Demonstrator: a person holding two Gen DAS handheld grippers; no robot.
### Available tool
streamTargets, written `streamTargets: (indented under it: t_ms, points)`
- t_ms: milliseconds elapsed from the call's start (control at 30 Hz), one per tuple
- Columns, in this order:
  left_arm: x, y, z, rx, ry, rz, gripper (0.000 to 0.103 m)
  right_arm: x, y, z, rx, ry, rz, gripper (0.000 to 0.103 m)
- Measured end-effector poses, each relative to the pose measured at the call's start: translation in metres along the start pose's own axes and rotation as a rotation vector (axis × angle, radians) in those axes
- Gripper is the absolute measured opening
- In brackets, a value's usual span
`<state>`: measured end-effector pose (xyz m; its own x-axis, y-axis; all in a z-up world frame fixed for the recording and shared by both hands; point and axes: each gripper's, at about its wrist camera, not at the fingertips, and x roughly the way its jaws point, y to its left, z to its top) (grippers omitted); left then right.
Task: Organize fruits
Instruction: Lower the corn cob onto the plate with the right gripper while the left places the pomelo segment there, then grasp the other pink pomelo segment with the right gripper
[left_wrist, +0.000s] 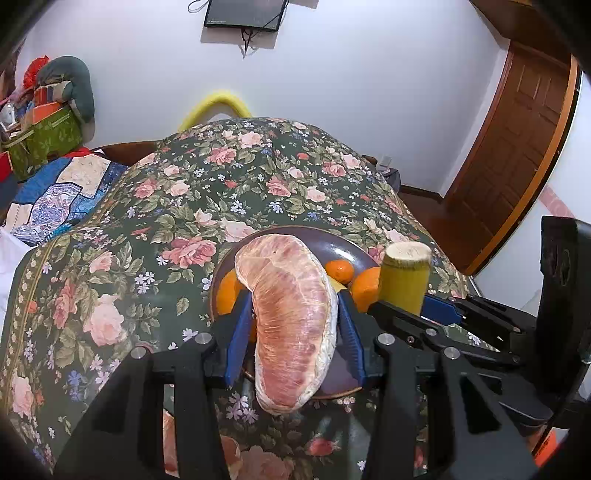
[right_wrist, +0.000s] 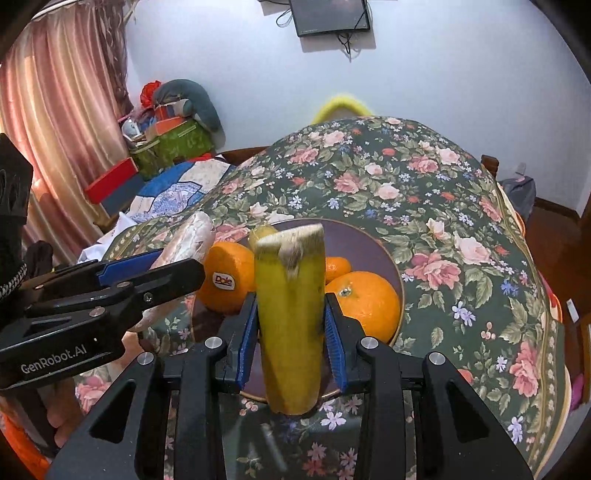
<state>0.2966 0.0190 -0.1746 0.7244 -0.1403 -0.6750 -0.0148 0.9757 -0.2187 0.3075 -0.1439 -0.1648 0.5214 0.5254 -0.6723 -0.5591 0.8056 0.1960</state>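
Note:
My left gripper (left_wrist: 293, 325) is shut on a large pink pomelo segment (left_wrist: 291, 314) and holds it above the near edge of a dark plate (left_wrist: 332, 245). My right gripper (right_wrist: 291, 325) is shut on a yellow-green cut stalk piece (right_wrist: 290, 314), upright over the same plate (right_wrist: 365, 243). On the plate lie a Dole-stickered orange (right_wrist: 225, 277), a larger orange (right_wrist: 365, 299) and a small mandarin (right_wrist: 338, 267). The right gripper with its stalk piece (left_wrist: 404, 277) shows at the right of the left wrist view. The left gripper and the pomelo segment (right_wrist: 188, 236) show at the left of the right wrist view.
The plate sits on a table under a floral cloth (left_wrist: 221, 192). A quilt and a pile of boxes and bags (left_wrist: 48, 122) lie beyond the table's left side. A wooden door (left_wrist: 517, 155) is at the right, a pink curtain (right_wrist: 55, 92) at the left.

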Motion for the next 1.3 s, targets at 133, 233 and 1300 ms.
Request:
streamTargets:
  t_ms: [133,233,1300]
  points:
    - [0.009,0.0,-0.002,-0.003,0.014,-0.002,0.045,-0.003,-0.003,-0.001,0.003,-0.001,-0.002,0.031]
    - [0.017,-0.003,-0.002,-0.006,0.024,-0.015,0.045,-0.007,-0.004,-0.002,0.005,-0.005,-0.002,0.032]
    - [-0.058,-0.008,-0.013,0.037,-0.045,0.063,0.057,-0.054,0.011,-0.004,0.002,-0.07,-0.075,0.047]
